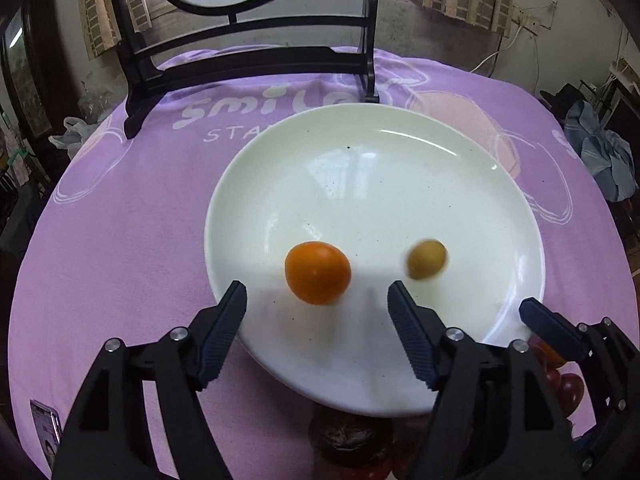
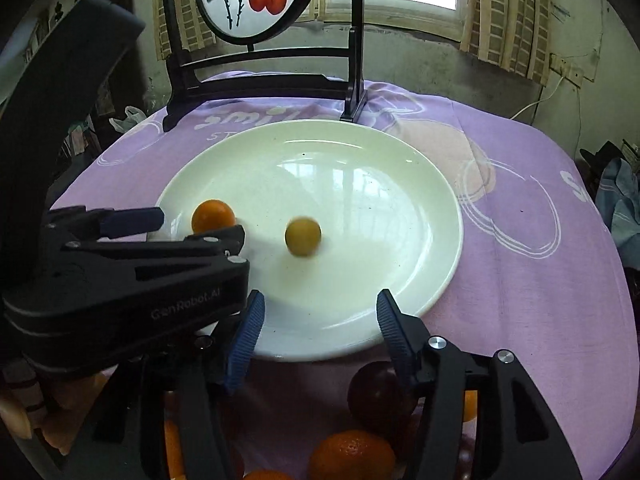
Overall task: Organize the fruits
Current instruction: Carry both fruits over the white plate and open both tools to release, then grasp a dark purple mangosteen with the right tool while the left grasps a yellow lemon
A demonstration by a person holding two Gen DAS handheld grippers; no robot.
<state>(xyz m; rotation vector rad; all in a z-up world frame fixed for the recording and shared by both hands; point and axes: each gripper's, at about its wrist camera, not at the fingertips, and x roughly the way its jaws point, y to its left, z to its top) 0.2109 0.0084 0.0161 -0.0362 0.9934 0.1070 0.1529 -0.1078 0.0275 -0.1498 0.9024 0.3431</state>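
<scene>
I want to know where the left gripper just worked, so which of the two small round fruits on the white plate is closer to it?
The bright orange round fruit, just ahead of the open left gripper; the smaller yellow-green blurred fruit sits farther right on the white plate.

An orange (image 2: pixel 213 216) and a blurred yellow fruit (image 2: pixel 303 236) are seen on the plate (image 2: pixel 400 240). The right gripper (image 2: pixel 318 314) is held wide open above its near rim. The left gripper (image 2: pixel 200 224) is seen beside the orange.
</scene>
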